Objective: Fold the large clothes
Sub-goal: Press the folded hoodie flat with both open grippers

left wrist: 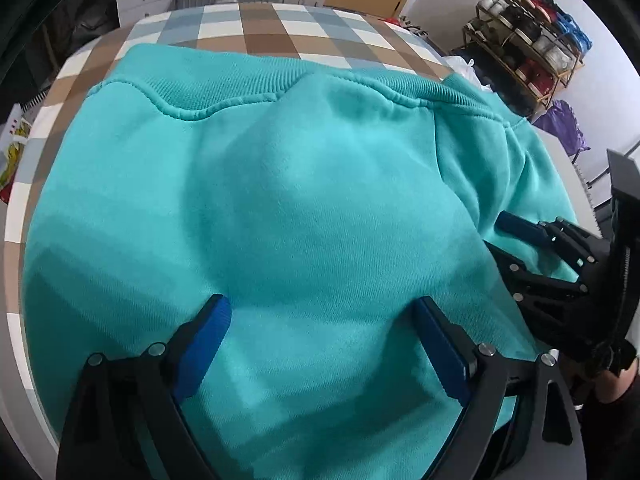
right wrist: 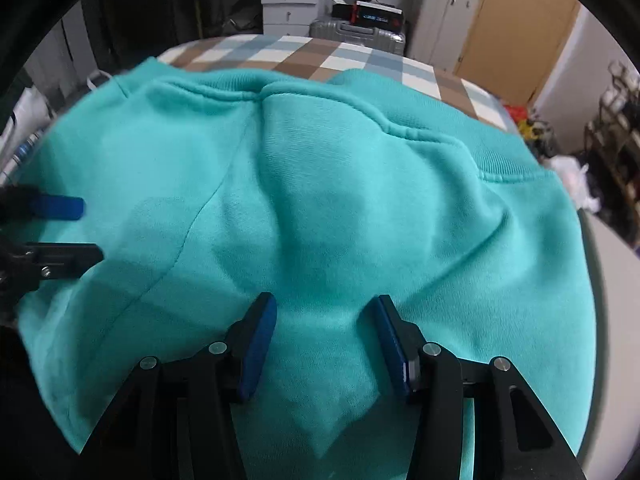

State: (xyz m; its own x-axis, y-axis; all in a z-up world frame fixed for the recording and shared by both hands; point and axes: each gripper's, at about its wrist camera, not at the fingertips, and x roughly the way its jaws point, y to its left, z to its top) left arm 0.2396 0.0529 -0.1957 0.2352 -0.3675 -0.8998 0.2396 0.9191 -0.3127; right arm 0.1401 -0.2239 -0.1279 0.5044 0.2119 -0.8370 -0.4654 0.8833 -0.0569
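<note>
Teal fleece sweatshirt fills most of both wrist views, spread over a table with a checked cloth in brown, white and pale blue squares. Garment lies bunched, not flat: soft humps and shallow creases across the middle, a ribbed band with a stitched seam running along its far side. Right wrist view shows the same ribbed edge on the far right and a long seam curving down the left part of the fabric. Checked cloth shows only beyond the far edge of the sweatshirt; grey table edge visible at the right.

Left gripper hovers over the near part of the sweatshirt, blue pads spread wide, nothing pinched between them, only fabric seen below through the gap. Right gripper likewise above the near fabric, jaws set at a middling gap, narrower than the left, pads not pressing on cloth. Each gripper also appears at the edge of the other's view: right one at the right side of the left view, over the sweatshirt's edge, a bit of sleeve behind it.

Background clutter: silver suitcase, white drawer units, a shoe rack by the wall, a purple bag below it.
</note>
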